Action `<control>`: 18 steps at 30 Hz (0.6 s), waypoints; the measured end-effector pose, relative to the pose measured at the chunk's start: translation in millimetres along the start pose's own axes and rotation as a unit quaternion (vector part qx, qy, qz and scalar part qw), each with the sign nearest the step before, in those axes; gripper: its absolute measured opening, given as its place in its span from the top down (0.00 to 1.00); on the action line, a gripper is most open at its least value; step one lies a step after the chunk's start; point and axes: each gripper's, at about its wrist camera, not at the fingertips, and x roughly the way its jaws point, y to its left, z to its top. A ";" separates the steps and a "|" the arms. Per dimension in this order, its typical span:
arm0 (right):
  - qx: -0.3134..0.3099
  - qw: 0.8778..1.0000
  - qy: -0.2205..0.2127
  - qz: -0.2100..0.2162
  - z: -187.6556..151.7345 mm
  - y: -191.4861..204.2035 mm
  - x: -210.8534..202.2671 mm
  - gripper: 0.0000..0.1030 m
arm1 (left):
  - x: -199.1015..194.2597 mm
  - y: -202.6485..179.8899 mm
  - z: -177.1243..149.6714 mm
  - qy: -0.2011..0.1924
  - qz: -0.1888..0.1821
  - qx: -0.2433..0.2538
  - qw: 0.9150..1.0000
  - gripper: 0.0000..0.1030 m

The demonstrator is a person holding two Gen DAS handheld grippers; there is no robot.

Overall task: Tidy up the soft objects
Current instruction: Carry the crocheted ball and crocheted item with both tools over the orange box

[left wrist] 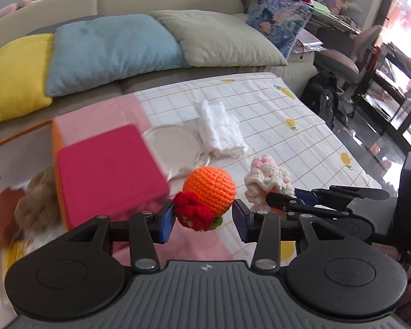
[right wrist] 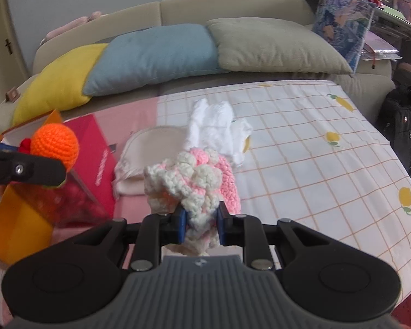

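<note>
Crochet toys fill both grippers above the bed. An orange crocheted ball with a red yarn flower sits between the blue pads of the left gripper, jaws about half open and clamped on it, the flower pressed against one pad. Just beside it, a pink-and-white crocheted ruffled piece is pinched low down by the right gripper, jaws narrow and closed on the yarn.

Below the ball stands an orange open-topped box with a magenta lid flap; something furry and brown lies inside. Behind the toys, a folded white cloth and a round cream pouch rest on the checked lemon-print bedsheet, with yellow, blue and grey-green pillows beyond.

The ball's hold looks off-centre, so a quick swing could roll it out and onto the sheet. The raised flap may also catch either toy on the way into the box.
</note>
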 end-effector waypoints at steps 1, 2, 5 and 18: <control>-0.006 1.000 0.003 0.007 -3.1 7.6 -3.2 0.80 | -4.8 5.5 -8.1 -0.002 0.003 -0.009 1.000 0.51; -0.012 1.000 0.007 0.015 -6.2 15.3 -6.3 0.80 | -11.0 11.9 -17.7 -0.004 0.007 -0.018 1.000 0.51; -0.031 0.999 0.012 0.037 -14.2 38.1 -14.9 0.80 | -23.7 31.6 -40.9 -0.007 0.024 -0.040 0.999 0.51; -0.123 0.985 -0.030 0.115 -5.3 130.1 -57.6 0.80 | -85.3 107.6 -81.3 -0.075 0.085 -0.149 0.982 0.51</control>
